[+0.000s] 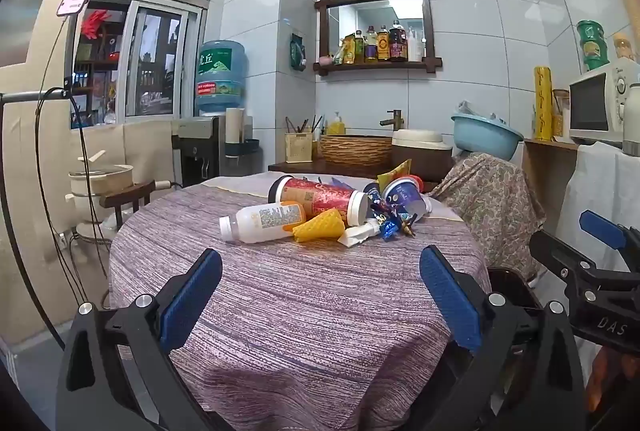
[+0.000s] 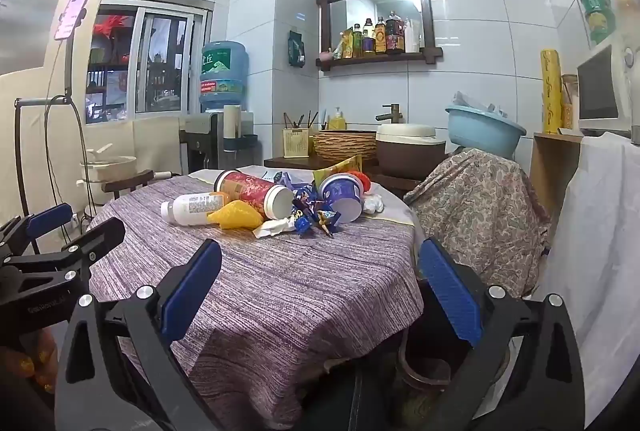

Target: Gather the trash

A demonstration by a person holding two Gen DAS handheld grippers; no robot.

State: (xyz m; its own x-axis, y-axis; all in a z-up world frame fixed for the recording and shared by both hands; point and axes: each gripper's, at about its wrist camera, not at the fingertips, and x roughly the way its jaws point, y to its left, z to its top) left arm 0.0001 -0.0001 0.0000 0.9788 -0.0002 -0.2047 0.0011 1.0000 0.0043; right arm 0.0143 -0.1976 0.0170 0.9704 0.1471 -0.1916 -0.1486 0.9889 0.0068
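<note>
We held the left gripper (image 1: 320,283) and right gripper (image 2: 320,279) with blue-padded jaws spread wide, empty, touching nothing. The trash heap lay far across the purple woven tablecloth (image 1: 304,295): white plastic bottle (image 1: 262,221), red paper cup (image 1: 320,199), blue tub (image 2: 344,195).

White bottle (image 1: 262,221), red cup (image 1: 320,201), blue tub (image 1: 406,198), wrappers (image 1: 386,221) heaped mid-table.
</note>
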